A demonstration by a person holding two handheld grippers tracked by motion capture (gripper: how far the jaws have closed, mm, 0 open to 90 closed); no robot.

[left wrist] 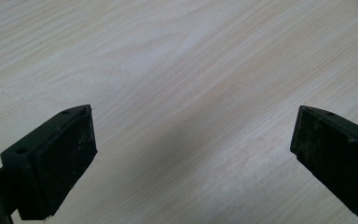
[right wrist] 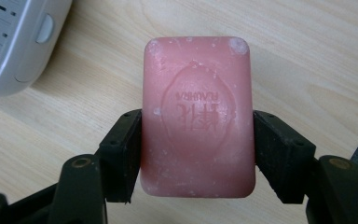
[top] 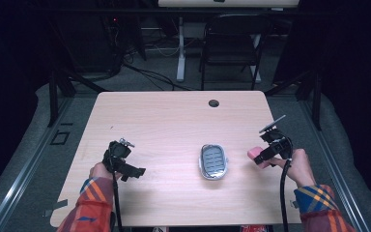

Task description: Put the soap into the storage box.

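1. Right gripper [right wrist: 197,154] is clamped on a pink soap bar [right wrist: 197,116], 1 pad on each long edge, gripping at the bar's lower half. The embossed face points at the camera.
2. Location: the high view puts the soap bar [top: 256,153] over the right side of the table [top: 164,121], just right of the grey soap dish [top: 213,161]. Can't tell whether it's lifted or resting on the wood.
3. Left gripper [left wrist: 193,154] has its jaws wide apart, nothing between them, over bare table on the left side.
4. Handling, my read: rigid, compact, moderate weight. Surface looks waxy with white residue, so likely slick and prone to slipping between flat pads.
5. Best hold is the present one, across the 2 flat long sides near mid-length. Avoid the rounded corners. Excess squeeze would probably dent it.
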